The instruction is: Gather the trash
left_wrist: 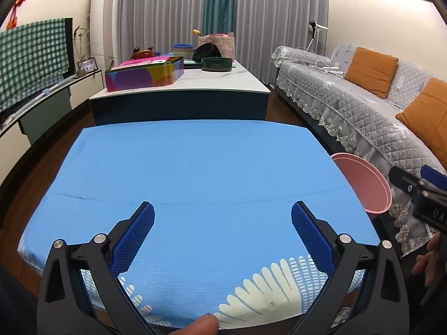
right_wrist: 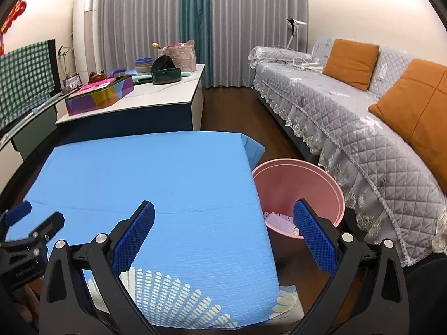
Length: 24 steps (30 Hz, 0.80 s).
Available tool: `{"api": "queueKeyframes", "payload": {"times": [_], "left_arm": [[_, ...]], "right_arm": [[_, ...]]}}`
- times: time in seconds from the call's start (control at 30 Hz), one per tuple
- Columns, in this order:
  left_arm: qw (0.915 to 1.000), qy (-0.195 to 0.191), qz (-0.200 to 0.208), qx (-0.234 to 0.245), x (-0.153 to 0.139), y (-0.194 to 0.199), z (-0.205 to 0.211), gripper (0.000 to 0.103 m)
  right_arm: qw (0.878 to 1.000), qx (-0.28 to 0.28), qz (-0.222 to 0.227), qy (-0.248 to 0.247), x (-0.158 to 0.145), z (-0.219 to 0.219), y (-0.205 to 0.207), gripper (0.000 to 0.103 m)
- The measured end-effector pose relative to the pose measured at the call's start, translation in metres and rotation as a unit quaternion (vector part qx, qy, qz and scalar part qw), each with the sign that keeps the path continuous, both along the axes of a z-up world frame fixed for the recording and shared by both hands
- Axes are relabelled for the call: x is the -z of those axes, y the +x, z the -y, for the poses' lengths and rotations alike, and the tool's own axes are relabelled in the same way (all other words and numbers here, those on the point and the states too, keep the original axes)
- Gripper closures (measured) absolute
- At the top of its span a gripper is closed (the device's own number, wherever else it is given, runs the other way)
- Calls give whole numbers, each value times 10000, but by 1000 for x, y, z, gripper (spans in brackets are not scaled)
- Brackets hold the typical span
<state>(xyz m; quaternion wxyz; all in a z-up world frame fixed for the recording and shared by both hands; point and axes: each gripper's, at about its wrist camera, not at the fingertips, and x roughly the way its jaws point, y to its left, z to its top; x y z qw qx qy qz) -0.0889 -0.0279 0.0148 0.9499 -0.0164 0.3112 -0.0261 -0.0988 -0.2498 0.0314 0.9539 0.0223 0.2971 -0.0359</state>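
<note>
The left tool and the right tool both hang above the near part of the cloth-covered bench, the left tool to the left of the right one. Off the bench's right edge, ahead and to the right of the right tool, a bin stands on the floor with paper scraps in its bottom. Farther right of the bin runs a sofa with two cushions on it. Ahead of both tools, beyond the bench's far edge, stands a second bench; a box lies on its near left part and bowls behind that. Curtains hang at the back.
</note>
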Motion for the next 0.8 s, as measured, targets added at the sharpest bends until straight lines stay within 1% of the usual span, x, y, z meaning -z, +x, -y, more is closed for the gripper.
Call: {"api": "queueKeyframes", "payload": {"times": [0.1,0.2,0.43,0.8], "left_arm": [[10000,27,48,44,0,0,3,8],[10000,51,30,78,1,1,5,8],[10000,-3,27,46,2,2,5,8],[10000,22,29,55,3,2,5,8]], "right_arm": [[10000,22,-66,65,3,3,2,5],[9999,65,-38,100,1,5,1,5],[10000,59,-4,48,0,4,1,5],[10000,47,21,48,0,3,1,5]]}}
